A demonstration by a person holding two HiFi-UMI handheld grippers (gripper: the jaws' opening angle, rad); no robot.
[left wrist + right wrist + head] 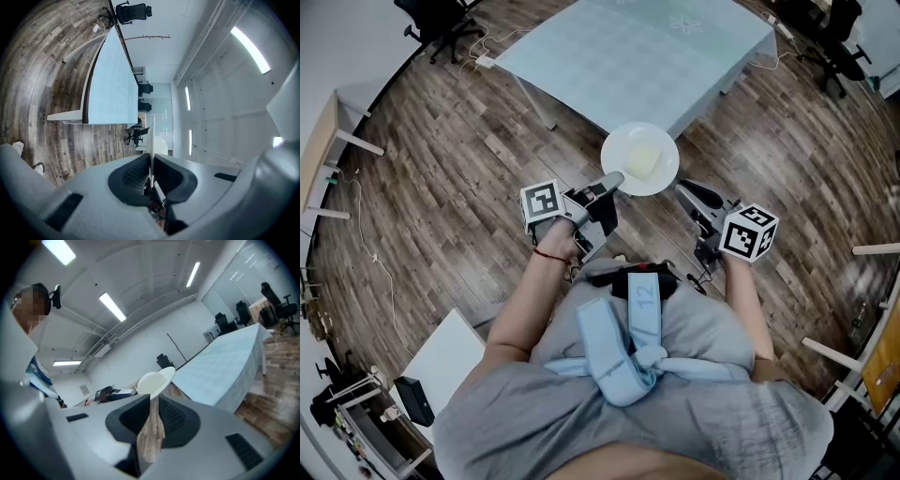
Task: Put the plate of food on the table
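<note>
A white plate (pixel 639 159) carrying a pale yellow piece of food (pixel 646 160) hangs above the wood floor, just short of the near corner of the light blue table (pixel 637 56). My left gripper (pixel 614 180) is shut on the plate's left rim. In the left gripper view the plate (pixel 152 140) stands edge-on as a thin white line between the jaws of that gripper (pixel 151 176). My right gripper (pixel 682 187) sits shut just under the plate's right edge, holding nothing. In the right gripper view the plate (pixel 152 380) floats beyond the fingertips of the right gripper (pixel 151 401), with the table (pixel 220 362) behind.
Black office chairs stand at the far left (pixel 441 19) and far right (pixel 839 37) of the table. A pale desk (pixel 323 150) lines the left wall, with cables trailing on the floor. A white board (pixel 441 361) lies at lower left.
</note>
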